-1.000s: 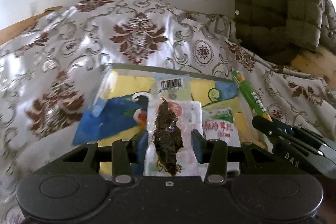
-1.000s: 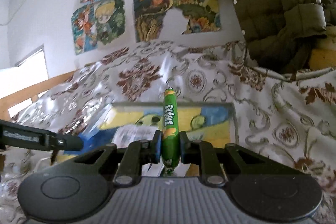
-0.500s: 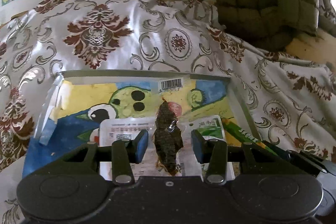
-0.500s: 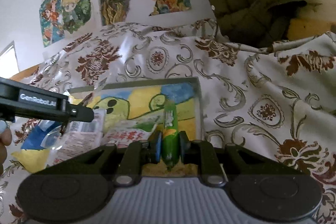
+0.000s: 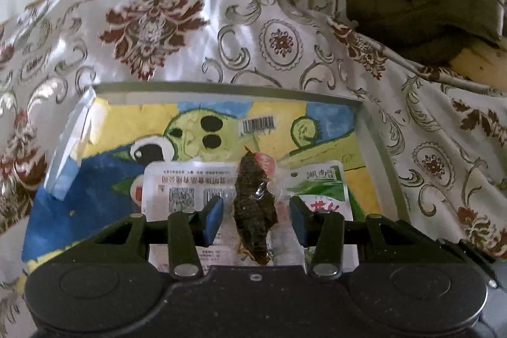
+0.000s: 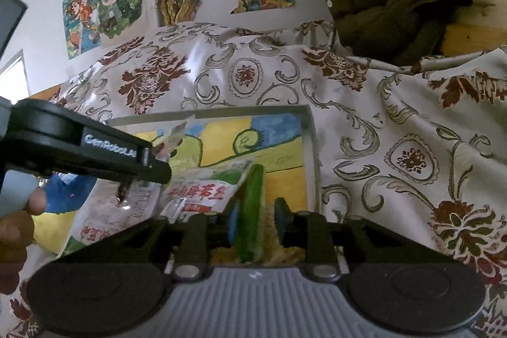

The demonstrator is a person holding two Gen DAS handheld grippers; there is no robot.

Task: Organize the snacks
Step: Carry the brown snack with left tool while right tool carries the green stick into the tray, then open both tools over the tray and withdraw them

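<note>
Two grippers over the clear tray (image 5: 377, 144), both at the drop-off step. Left gripper (image 5: 256, 211) has its jaws spread wide — the dark snack packet (image 5: 255, 205) sits between them, apparently released onto the white packets (image 5: 187, 186) already in the tray. Right gripper (image 6: 256, 213) looks parted too; the green stick snack (image 6: 252, 211) stands between the pads near the tray's right wall, gaps either side, though blur makes contact hard to judge. Next move, I'd say — back both grippers straight out without dragging packets, then fetch more snacks.
</note>
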